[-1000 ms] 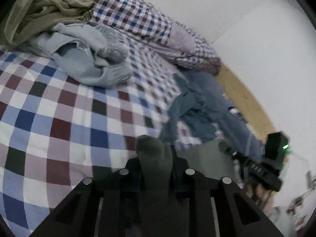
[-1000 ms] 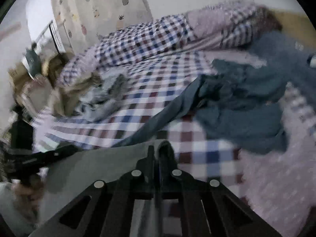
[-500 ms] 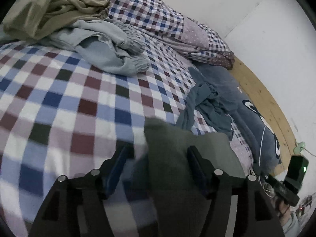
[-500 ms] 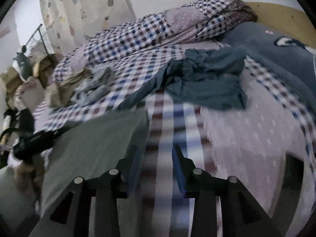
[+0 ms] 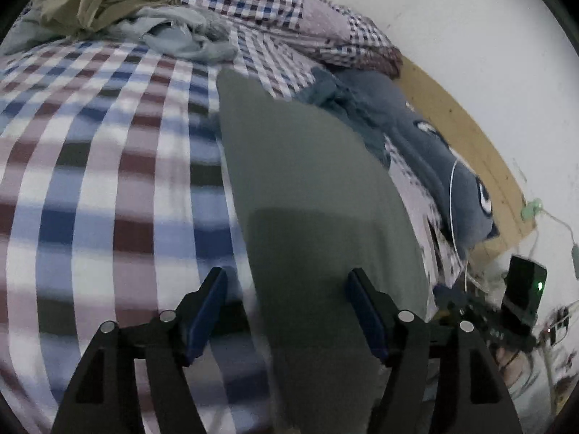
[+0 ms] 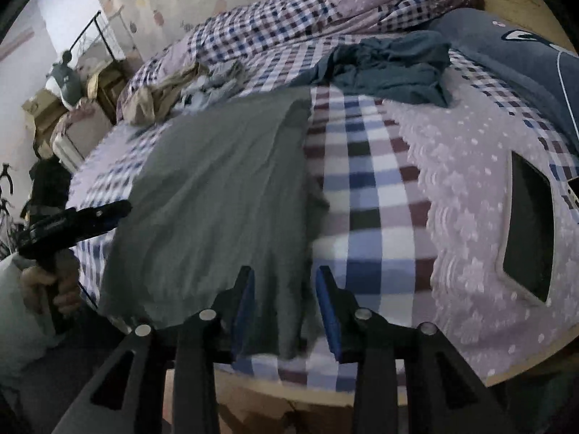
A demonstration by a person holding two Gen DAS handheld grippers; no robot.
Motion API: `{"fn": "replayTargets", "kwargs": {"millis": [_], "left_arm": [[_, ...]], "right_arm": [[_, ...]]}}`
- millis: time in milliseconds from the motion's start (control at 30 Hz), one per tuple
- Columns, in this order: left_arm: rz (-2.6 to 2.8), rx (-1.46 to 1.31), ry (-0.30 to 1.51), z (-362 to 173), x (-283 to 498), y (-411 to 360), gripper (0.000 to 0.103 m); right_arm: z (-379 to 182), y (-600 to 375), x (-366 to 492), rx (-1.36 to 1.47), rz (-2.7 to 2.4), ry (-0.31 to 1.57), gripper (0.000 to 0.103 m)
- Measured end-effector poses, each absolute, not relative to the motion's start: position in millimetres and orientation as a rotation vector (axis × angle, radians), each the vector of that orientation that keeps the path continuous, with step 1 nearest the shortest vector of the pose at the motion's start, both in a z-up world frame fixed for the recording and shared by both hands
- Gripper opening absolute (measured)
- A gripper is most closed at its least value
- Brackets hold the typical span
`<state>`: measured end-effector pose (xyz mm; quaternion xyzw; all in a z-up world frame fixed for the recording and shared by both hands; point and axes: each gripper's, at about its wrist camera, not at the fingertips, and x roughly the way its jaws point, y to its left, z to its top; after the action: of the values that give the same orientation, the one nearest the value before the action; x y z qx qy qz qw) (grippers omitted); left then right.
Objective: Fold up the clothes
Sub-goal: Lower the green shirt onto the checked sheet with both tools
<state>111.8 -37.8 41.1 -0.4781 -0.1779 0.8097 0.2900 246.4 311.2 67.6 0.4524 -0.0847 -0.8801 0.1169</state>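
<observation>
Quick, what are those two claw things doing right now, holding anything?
Left gripper: open, holding nothing; the grey garment lies flat on the bed beneath it.
Right gripper: open, holding nothing; the same garment's edge lies between its fingers.

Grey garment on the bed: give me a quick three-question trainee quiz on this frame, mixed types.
1. True or false: the left gripper is clamped on the grey garment.
2. Multiple choice: the teal garment lies (A) bunched on the bed beyond the grey garment, (B) under the right gripper, (C) on the floor.
3. Fill in: the grey garment lies spread ____ on the checked bedding.

Key:
1. False; both grippers are open, and the cloth lies loose between their fingers.
2. A.
3. Flat.
</observation>
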Motion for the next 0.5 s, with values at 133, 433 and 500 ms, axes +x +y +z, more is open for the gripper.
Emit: {"fn": "replayTargets", "kwargs": {"millis": [133,433,500], "left_arm": [[2.157,-1.3,-0.5,40,135,-42,0.073],[2.138,-1.422,-0.415,28,165,-23,0.073],[2.141,-1.441,-0.398,25,166,-19,0.069]], "right_arm": [[55,304,248,1.386,-2.554,-0.188,0.032],[41,299,249,1.463,-2.569,-0.073,0.004],[43,297,252,1.452,-2.588,-0.035,0.002]]}}
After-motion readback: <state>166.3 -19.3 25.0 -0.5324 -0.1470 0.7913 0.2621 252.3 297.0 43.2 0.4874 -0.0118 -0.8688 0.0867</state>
